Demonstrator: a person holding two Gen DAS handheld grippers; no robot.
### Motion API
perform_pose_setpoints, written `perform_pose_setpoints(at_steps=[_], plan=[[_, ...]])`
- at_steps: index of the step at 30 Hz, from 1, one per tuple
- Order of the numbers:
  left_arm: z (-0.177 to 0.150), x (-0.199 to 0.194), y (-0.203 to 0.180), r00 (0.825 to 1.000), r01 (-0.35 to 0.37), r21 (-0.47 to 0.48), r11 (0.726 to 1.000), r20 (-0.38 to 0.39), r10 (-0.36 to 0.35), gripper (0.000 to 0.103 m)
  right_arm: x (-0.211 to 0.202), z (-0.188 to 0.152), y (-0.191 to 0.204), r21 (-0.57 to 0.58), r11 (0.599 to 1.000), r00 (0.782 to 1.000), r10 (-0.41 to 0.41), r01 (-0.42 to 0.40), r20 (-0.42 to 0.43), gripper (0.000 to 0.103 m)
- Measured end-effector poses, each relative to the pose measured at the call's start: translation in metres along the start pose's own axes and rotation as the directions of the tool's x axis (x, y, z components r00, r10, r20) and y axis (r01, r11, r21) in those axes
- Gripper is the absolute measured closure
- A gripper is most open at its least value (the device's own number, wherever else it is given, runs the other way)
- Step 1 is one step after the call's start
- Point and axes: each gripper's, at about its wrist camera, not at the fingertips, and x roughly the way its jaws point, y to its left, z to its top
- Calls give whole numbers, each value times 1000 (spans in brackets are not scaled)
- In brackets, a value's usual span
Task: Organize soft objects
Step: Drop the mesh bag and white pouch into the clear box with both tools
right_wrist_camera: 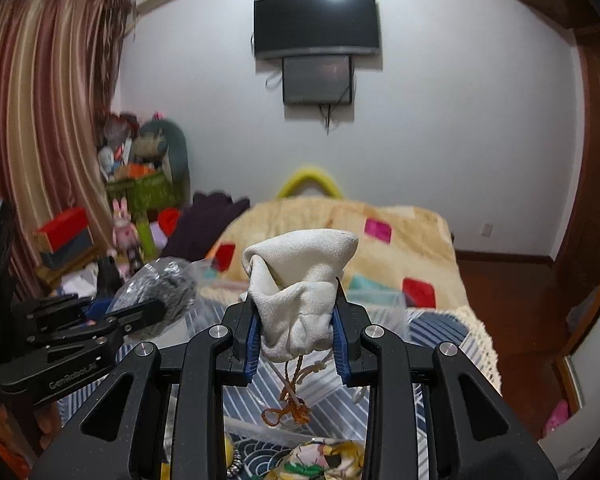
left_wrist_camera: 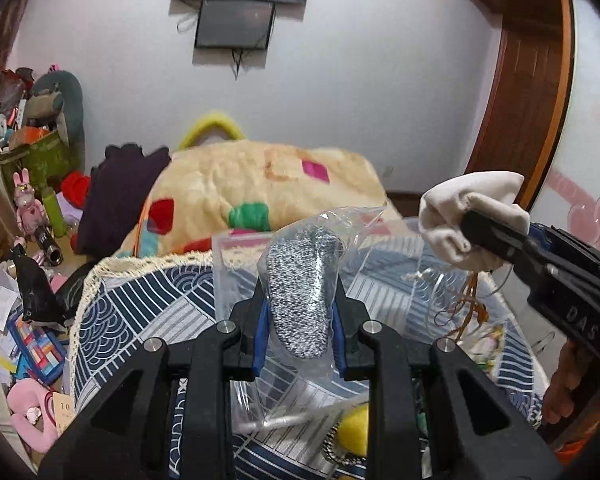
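The left gripper (left_wrist_camera: 300,320) is closed on a clear plastic bag (left_wrist_camera: 328,232) holding a speckled grey knitted piece (left_wrist_camera: 304,292), which stands up between its blue-lined fingers (left_wrist_camera: 260,336). In the right wrist view the same gripper (right_wrist_camera: 148,312) shows from the side, off to the left of the right claw, with "GenRobot.AI" printed in pale letters on its black body; the bag looks blurred there.

The right gripper (right_wrist_camera: 296,320) is clamped on a cream cloth drawstring pouch (right_wrist_camera: 300,280), pinched near its gathered neck so the body bulges upward past the fingertips. An orange-brown cord (right_wrist_camera: 288,408) and a pale string hang from the neck, below the fingers. From the left wrist view this gripper (left_wrist_camera: 484,228) comes in from the right, the pouch (left_wrist_camera: 464,208) raised ahead of it, and the letters "DAS" can be read on its housing; the rest of the word is out of frame.

Beneath both claws lies a navy and white cloth with wave and stripe patterns (left_wrist_camera: 148,300), edged in cream lace. Just under the right claw sit a clear plastic box (right_wrist_camera: 260,432) and a floral fabric item (right_wrist_camera: 324,456). Beyond the claws lies a yellow fleece blanket with coloured squares (right_wrist_camera: 380,236). Farther off, a dark wall television (right_wrist_camera: 316,24) hangs above a smaller screen (right_wrist_camera: 316,78). To the far left are striped curtains (right_wrist_camera: 48,120) and piled plush toys (right_wrist_camera: 148,148).
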Motion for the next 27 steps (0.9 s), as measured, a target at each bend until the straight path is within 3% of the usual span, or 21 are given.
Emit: perform_pose_setpoints(at_steps=[6,15,17,21,27], plan=[[-5,36,-4,991,3,31,1000,-131,1,77,32,-17,1,-49,999,987,4,-12,-161,76],[-15,53,-9,973,1,81,997,-230,17,74,52,-27,-7,-78,995,947,34,-62,-320,74],[-14,54,-9,972,-2,90,996,-233,23,69,51,-27,-7,-86,994,944,29,-61,-330,73],[-12,42,-9,976,17,91,996,-218,4,52,46,-26,-5,-95,992,942,42,-78,-333,60],[-5,1,-8,992,10,107,994,-124,4,38,13,-19,-4,-80,995,973,44,-64,-227,43]])
